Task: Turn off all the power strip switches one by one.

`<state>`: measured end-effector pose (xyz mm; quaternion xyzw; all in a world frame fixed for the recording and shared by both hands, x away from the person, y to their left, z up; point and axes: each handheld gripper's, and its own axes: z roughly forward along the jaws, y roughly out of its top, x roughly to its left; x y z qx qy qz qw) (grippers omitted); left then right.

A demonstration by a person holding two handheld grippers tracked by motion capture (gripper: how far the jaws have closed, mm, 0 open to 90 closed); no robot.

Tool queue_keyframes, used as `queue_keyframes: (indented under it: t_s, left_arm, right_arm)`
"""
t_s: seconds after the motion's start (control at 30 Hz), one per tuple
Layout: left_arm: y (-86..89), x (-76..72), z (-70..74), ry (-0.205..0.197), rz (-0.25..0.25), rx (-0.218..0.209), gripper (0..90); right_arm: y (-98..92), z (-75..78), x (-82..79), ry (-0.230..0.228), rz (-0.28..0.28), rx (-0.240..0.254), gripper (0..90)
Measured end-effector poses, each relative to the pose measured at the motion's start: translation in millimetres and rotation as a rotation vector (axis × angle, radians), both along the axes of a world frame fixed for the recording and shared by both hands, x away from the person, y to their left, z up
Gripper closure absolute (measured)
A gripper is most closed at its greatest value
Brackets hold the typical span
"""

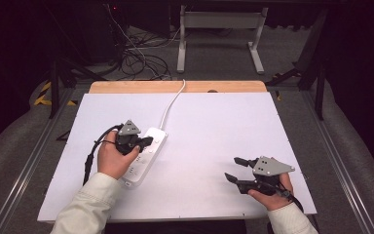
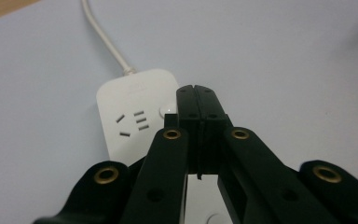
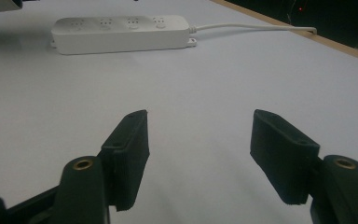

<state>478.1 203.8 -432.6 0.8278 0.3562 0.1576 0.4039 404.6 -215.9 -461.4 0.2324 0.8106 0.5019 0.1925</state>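
A white power strip point(image 1: 154, 138) lies left of centre on the white table top point(image 1: 214, 122), and its white cord point(image 1: 172, 102) runs to the far edge. My left gripper point(image 1: 148, 141) is over the strip with its jaws pressed together and nothing between them. In the left gripper view the shut tips point(image 2: 196, 91) sit just above the strip's end point(image 2: 130, 100), beside a small round button; I cannot tell whether they touch. My right gripper point(image 1: 232, 168) rests low at the front right, jaws apart and empty point(image 3: 198, 140), pointing towards the strip point(image 3: 121, 32).
A wooden strip point(image 1: 126, 87) borders the far edge of the table. Beyond it lie loose cables on the floor point(image 1: 141, 58) and a white table frame point(image 1: 219, 29). Metal rails point(image 1: 343, 161) run along both sides of the table.
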Motion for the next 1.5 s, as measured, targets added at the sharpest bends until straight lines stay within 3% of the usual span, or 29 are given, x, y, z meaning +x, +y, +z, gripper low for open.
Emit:
queue_keyframes:
  t_s: [0.1, 0.2, 0.37, 0.5, 0.77, 1.13, 1.33, 1.5]
  left_arm:
    - [-5.6, 8.5, 4.5, 0.000, -0.006, -0.034, 90.0]
    - [-12.9, 19.3, 4.4, -0.004, -0.002, -0.003, 90.0]
    - [-17.9, 33.9, -2.1, 0.033, 0.013, -0.017, 90.0]
    - [-20.3, 38.8, -9.4, 0.051, 0.018, 0.000, 90.0]
    - [-20.6, 40.2, -14.1, 0.049, 0.018, 0.057, 90.0]
    - [-22.2, 40.8, -17.8, 0.081, 0.010, 0.101, 90.0]
    - [-23.2, 41.2, -19.9, 0.095, 0.005, 0.114, 90.0]
    - [-24.1, 40.8, -20.1, 0.121, 0.003, 0.100, 90.0]
  right_arm:
    - [0.1, 0.3, 0.0, 0.001, -0.001, 0.002, 38.5]
    - [0.1, 0.0, 0.4, 0.001, -0.001, 0.000, 38.4]
    - [-1.0, -0.5, 0.7, 0.004, -0.002, 0.003, 38.5]
    - [-1.0, -0.4, 0.5, 0.002, 0.002, 0.002, 38.5]
    - [-0.7, -0.2, 0.5, 0.003, 0.000, 0.000, 38.5]
    - [-0.8, -0.3, 0.5, 0.004, 0.000, 0.002, 38.4]
    - [-1.1, -0.3, 0.6, 0.006, 0.001, 0.003, 38.5]
    - [-1.1, -0.3, 0.6, 0.006, 0.000, 0.004, 38.5]
